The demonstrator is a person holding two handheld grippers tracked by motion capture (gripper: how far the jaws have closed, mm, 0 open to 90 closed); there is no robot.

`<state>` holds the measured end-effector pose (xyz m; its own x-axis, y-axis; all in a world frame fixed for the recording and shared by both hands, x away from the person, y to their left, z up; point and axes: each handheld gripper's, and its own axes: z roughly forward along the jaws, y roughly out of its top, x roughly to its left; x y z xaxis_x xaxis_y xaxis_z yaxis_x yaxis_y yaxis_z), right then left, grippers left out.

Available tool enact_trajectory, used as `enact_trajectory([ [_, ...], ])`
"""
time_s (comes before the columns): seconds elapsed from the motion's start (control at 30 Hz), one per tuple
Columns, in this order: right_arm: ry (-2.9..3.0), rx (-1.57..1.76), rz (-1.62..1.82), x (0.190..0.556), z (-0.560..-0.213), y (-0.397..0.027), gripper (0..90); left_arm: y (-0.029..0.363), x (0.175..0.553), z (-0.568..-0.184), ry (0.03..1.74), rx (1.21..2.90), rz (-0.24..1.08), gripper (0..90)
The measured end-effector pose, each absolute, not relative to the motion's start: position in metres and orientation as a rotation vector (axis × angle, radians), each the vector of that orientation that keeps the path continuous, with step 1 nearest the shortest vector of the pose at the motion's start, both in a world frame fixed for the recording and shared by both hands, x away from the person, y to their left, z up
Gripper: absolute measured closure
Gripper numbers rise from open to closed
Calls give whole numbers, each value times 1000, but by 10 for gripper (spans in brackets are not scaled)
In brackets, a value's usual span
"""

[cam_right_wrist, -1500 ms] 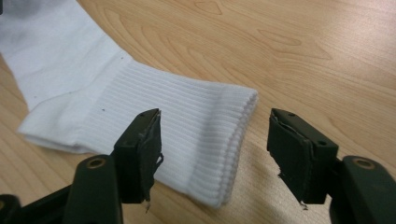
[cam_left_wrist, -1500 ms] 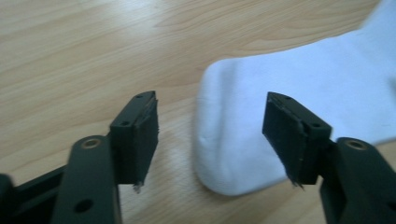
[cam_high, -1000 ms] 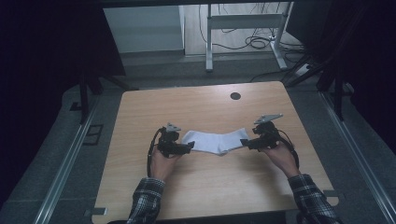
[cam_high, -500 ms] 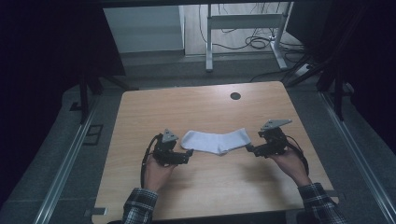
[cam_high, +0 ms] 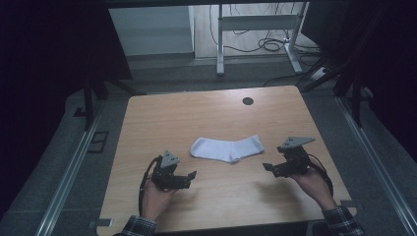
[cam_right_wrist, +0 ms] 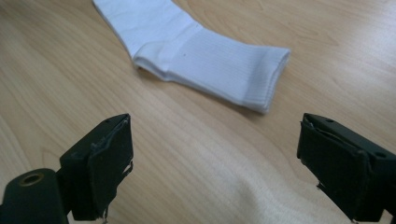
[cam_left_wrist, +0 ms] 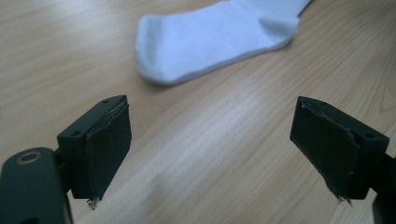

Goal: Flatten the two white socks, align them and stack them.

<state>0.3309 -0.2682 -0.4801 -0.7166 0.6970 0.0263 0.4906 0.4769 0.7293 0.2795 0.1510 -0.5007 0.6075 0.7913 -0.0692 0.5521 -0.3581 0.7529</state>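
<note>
A white sock (cam_high: 227, 148) lies flat in the middle of the wooden table (cam_high: 196, 113), toe to the left and cuff to the right. My left gripper (cam_high: 189, 177) hovers open near the front left, short of the sock's toe (cam_left_wrist: 159, 51). Its jaws stand wide apart with bare wood between them (cam_left_wrist: 212, 154). My right gripper (cam_high: 268, 167) is open at the front right, a little way from the cuff (cam_right_wrist: 266, 79). Nothing sits between its jaws (cam_right_wrist: 215, 172). The sock (cam_right_wrist: 187, 46) lies free of both grippers.
A dark round cable hole (cam_high: 248, 101) sits near the table's far edge. Beyond the table stand a white desk frame (cam_high: 255, 29) and loose cables (cam_high: 275, 44) on the floor. Metal rails (cam_high: 69, 172) run along both sides of the table.
Both grippers have let go of the sock's ends and pulled back toward the table's front, jaws now open. The sock rests flat where it was laid.
</note>
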Motion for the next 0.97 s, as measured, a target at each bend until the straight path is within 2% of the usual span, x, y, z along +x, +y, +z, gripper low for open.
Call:
enact_trajectory([
  [0.43, 2482, 1008, 1053, 314, -507, -278, 94, 166, 257, -523, 1096, 2083, 378, 128],
  [0.73, 2525, 1010, 988, 314, -536, -280, 63, 162, 255, -542, 1082, 2155, 358, 125],
  [0.97, 2493, 996, 1012, 312, -541, -281, 43, 158, 255, -544, 1049, 2187, 371, 113],
])
